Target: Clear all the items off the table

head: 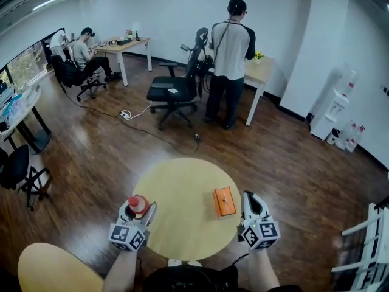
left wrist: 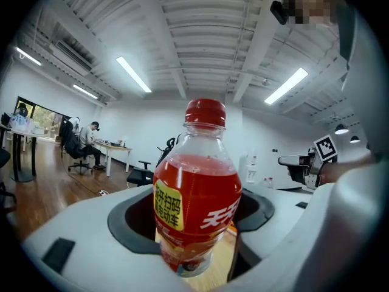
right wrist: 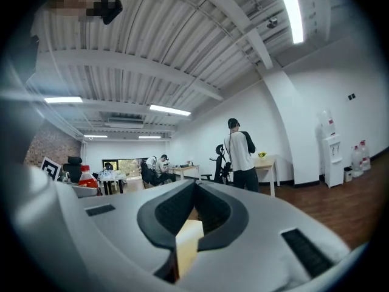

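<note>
**Gripping the bottle on the left, box sits loose on the right**

Your left gripper [head: 140, 210] has its jaws spread wide around a red drink bottle [left wrist: 197, 187], pads closed on its sides. The bottle is upright, red cap on top, yellow patch on the label. From the head view it's right at the left edge of the round yellow table [head: 182, 184], approx over the rim.

Your right gripper [head: 248, 197] is closed up tight w/ nothing in it, jaws meeting at the tips. It's at the table's right edge, just beside the orange box [head: 223, 201]. Can't tell if it touches the box. The box lies flat on the tabletop, right of center, well apart from the bottle.

Bkgd: a person stands [head: 232, 50] at a desk [head: 260, 72] by the far wall, w/ a black office chair [head: 173, 90] next to them. Another person sits [head: 83, 52] at a desk far left. A 2nd yellow table [head: 55, 269] pokes in at bottom left.
</note>
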A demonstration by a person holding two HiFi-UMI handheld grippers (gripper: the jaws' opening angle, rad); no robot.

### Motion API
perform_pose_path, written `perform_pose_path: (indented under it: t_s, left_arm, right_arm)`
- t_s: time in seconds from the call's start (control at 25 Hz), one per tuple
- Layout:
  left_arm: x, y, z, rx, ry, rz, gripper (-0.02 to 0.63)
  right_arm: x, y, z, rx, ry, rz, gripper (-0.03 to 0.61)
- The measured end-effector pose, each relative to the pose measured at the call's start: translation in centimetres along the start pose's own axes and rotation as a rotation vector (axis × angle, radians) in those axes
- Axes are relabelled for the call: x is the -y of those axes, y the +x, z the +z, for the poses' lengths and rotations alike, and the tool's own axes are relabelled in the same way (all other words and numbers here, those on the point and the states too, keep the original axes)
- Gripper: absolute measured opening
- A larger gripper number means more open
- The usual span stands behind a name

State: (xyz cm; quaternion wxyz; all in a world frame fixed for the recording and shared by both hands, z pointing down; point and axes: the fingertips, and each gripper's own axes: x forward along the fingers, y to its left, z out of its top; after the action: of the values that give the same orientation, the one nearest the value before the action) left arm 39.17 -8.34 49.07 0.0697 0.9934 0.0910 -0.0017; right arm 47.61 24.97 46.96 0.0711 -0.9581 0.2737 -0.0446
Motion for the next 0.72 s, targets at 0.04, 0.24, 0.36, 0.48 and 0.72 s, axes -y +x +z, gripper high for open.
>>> perform_pose_path:
  t_s: [0.04,0.24,0.36,0.48,0.72]
  left_arm:
    - [-0.2,0.3,-0.5,-0.014,-0.001,-0.003,0.314]
    - [-1.0,0.4,-3.6,-0.095,-0.029,-0.018,0.314]
    - [-1.6,1.2,-5.8,-0.135,-0.044,-0.008,0.316]
    - [-1.7,2.2,-8.1,-0.158,-0.069,0.005,0.316]
    - [-1.4,3.9,-11.7,-0.189,-0.068,0.031,0.318]
  right_arm:
    - [-0.1,0.1,-0.7,-0.024,0.002,-0.010,0.005]
    - [-0.4,-0.9,-5.3,-0.154,0.015,-0.058,0.005]
    - [-0.8,-0.8,-7.9,-0.231,0.010,-0.054,0.005]
    - [-1.1,-0.4,-10.1,-0.296,-0.008,-0.041,0.005]
    - [-1.5,-0.1,-13.6,-0.391,0.025,-0.021,0.005]
